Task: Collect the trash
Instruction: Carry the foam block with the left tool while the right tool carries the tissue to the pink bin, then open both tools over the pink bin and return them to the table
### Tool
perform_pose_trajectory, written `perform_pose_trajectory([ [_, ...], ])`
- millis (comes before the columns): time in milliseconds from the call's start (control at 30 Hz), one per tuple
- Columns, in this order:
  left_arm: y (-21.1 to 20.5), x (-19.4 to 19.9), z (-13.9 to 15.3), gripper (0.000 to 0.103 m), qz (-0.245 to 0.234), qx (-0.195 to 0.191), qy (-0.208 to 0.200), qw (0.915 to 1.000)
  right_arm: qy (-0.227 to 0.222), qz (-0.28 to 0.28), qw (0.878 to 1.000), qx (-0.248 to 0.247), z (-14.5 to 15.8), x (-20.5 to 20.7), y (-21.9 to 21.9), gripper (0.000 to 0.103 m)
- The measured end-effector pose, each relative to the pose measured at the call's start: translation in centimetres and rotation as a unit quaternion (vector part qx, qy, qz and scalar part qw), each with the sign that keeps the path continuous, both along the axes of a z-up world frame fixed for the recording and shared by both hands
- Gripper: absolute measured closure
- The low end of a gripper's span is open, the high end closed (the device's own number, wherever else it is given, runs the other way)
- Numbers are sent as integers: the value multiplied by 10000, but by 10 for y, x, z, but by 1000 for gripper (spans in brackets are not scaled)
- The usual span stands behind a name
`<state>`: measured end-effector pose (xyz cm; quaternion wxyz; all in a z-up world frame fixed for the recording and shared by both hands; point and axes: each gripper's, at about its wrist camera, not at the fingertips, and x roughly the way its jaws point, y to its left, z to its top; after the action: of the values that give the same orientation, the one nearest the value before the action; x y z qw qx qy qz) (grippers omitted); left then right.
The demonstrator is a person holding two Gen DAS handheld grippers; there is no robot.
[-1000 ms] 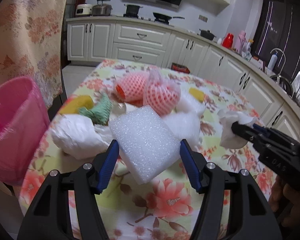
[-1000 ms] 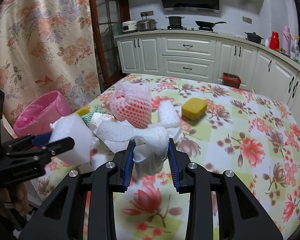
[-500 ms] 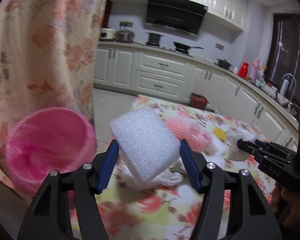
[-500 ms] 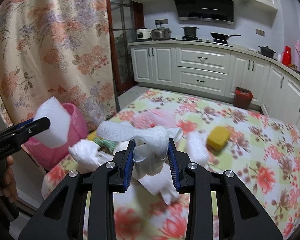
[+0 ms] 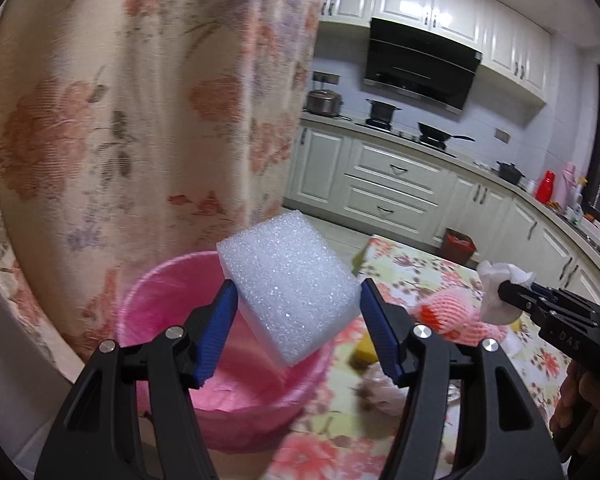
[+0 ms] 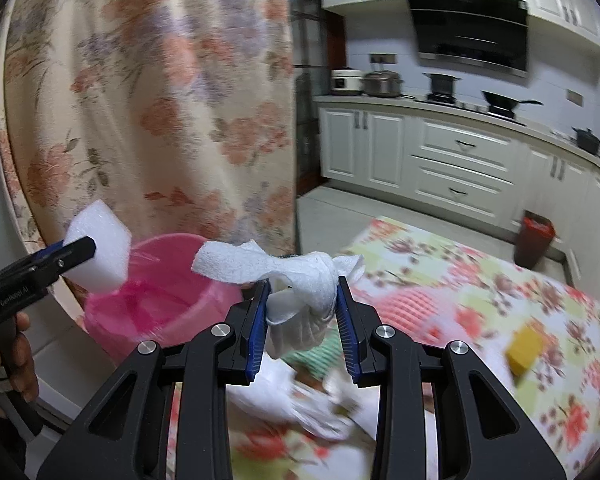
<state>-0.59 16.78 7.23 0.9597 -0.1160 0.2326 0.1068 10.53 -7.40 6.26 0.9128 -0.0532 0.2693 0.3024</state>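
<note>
One pink bin [image 5: 168,320], lined, seemingly empty, white foam block [image 5: 290,286] above.

Both tools are built alike: black plastic frames that fork into two arms with triangular cut-outs, each arm carrying round silver screw heads. The left gripper [image 5: 295,322] ends in blue ribbed pads [image 5: 216,330] set on the inner faces of its fingers, and the right gripper [image 6: 301,322] has the same blue ribbed strips. Seen from the side, the left tool's black body bears small pale lettering, too blurred to read fully; the right one shows the raised letters "DAS". A hand [image 6: 10,364] wraps the left tool's black handle, with a pale band on one finger.
</note>
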Motion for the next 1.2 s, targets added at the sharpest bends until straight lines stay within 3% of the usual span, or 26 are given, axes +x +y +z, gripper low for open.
perform_pose_trajectory([
  [500,53,-7,-2,42,405,-89,26,9991,172,1011,9947,-40,-6,5,125,71],
  [833,67,-7,-8,41,508,-172,61,9985,275,1342,9905,-142,-20,10,170,70],
  [900,69,-8,-9,39,508,-232,33,9984,289,1364,9901,-177,-21,12,174,66],
  [967,71,-8,-9,31,539,-290,10,9981,281,1351,9903,-163,-21,13,175,50],
  [1000,73,-9,-9,29,567,-302,-5,9979,261,1329,9907,-153,-21,13,175,48],
  [1200,74,-8,-8,29,600,-323,-3,9977,288,1228,9919,-152,-22,19,169,46],
])
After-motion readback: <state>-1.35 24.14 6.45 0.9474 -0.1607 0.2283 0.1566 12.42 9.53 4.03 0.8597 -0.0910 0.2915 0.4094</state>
